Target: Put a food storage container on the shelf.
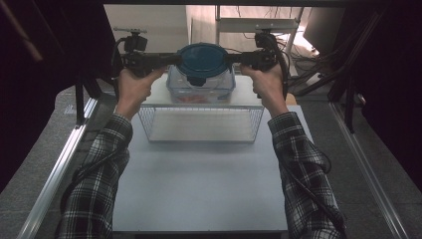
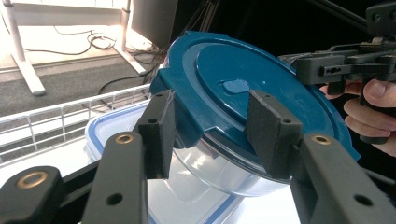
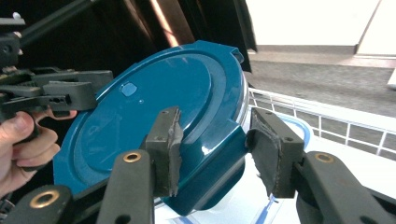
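Note:
A round clear glass container with a dark blue lid (image 1: 203, 59) hangs in the air between my two grippers. My left gripper (image 1: 174, 59) is shut on the latch tab at the lid's left side, and its pads (image 2: 159, 135) flank that tab (image 2: 187, 112). My right gripper (image 1: 233, 59) is shut on the opposite tab (image 3: 215, 154). The glass bowl (image 2: 224, 163) shows beneath the lid. Directly below sits a rectangular clear box with a blue-rimmed lid (image 1: 199, 92), something orange inside it.
The rectangular box rests on top of a white wire rack (image 1: 199, 124) at the far end of the grey table (image 1: 199, 184). Dark curtains close both sides. Cables and a white frame lie on the floor beyond the rack.

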Action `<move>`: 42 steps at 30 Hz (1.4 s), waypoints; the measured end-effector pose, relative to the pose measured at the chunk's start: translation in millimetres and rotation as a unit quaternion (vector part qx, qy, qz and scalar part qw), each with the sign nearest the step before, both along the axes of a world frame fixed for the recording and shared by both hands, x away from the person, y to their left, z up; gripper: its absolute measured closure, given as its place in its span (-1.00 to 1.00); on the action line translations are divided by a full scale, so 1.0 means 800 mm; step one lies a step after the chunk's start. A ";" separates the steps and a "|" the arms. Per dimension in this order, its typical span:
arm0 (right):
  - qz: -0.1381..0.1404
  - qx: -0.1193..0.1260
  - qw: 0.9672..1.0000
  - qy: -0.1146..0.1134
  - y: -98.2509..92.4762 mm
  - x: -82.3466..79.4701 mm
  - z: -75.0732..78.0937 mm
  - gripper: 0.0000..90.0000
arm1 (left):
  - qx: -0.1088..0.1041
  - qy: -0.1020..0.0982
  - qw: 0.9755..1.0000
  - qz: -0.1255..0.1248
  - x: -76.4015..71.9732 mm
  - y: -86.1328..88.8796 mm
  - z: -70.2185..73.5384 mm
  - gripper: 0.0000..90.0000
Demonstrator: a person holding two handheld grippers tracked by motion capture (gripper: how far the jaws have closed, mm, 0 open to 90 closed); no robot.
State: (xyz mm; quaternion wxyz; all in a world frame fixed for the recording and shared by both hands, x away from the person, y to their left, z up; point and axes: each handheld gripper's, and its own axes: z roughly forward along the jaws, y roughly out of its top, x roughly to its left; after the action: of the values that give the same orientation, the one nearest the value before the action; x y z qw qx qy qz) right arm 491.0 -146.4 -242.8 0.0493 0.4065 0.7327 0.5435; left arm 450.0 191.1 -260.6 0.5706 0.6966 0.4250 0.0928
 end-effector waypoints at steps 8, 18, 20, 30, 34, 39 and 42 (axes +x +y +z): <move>-0.020 -0.018 0.998 -0.058 -0.010 -0.028 0.016 0.31 | -0.002 -0.035 0.999 0.023 -0.023 0.011 0.005 0.16; 0.044 -0.071 0.995 -0.053 -0.016 -0.073 -0.007 0.96 | 0.017 -0.035 0.999 -0.007 -0.051 0.014 -0.026 0.83; 0.048 -0.072 0.995 -0.050 -0.009 -0.069 -0.013 0.97 | 0.013 -0.029 0.999 -0.009 -0.046 0.011 -0.029 0.86; 0.010 -0.066 0.997 -0.037 0.001 -0.040 -0.022 0.98 | 0.022 -0.032 0.999 0.022 -0.030 0.004 -0.024 0.83; -0.007 -0.069 0.997 -0.039 0.007 -0.032 -0.023 0.98 | 0.029 -0.031 0.999 0.032 -0.024 0.001 -0.022 0.79; -0.012 -0.076 0.996 -0.039 0.009 -0.027 -0.021 0.98 | 0.026 -0.034 0.999 0.032 -0.023 0.001 -0.022 0.77; -0.006 -0.074 0.996 -0.045 0.006 -0.032 -0.023 0.93 | 0.018 -0.034 0.999 0.020 -0.029 0.003 -0.026 0.68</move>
State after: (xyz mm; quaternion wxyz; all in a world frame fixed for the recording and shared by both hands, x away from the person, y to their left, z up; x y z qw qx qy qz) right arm 465.6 -141.6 -261.3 0.1155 0.3809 0.7657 0.5053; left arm 426.4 193.6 -281.4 0.5698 0.6946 0.4178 0.1354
